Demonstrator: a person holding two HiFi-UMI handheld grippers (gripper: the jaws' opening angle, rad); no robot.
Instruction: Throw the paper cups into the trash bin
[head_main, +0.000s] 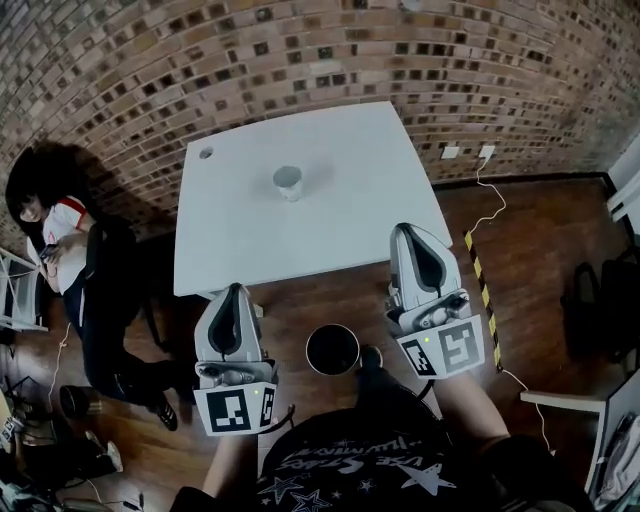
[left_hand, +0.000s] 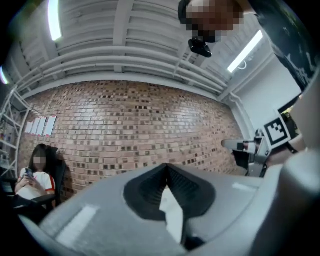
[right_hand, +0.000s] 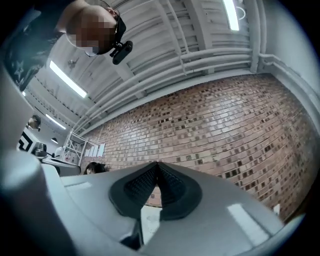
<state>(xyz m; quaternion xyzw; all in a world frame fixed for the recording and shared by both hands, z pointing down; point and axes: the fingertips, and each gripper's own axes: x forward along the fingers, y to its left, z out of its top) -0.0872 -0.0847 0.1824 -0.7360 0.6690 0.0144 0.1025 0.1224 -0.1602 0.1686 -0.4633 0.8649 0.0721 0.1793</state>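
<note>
A single white paper cup (head_main: 288, 182) stands upright on the white table (head_main: 350, 220), towards its far middle. On the wooden floor, between the two grippers and near the table's front edge, is a round black trash bin (head_main: 332, 349). My left gripper (head_main: 235, 289) hovers at the table's front left edge, well short of the cup, tilted up towards the brick wall; its tips (left_hand: 166, 165) meet with nothing between them. At the table's front right edge my right gripper (head_main: 409, 229) is also raised, and its jaws (right_hand: 157, 163) are shut and empty.
A person sits on a chair (head_main: 60, 240) left of the table, against the brick wall (head_main: 300, 50). Yellow-black tape (head_main: 482, 285) and a white cable (head_main: 492, 210) run over the floor at the right. A dark bag (head_main: 595, 300) and furniture stand at the far right.
</note>
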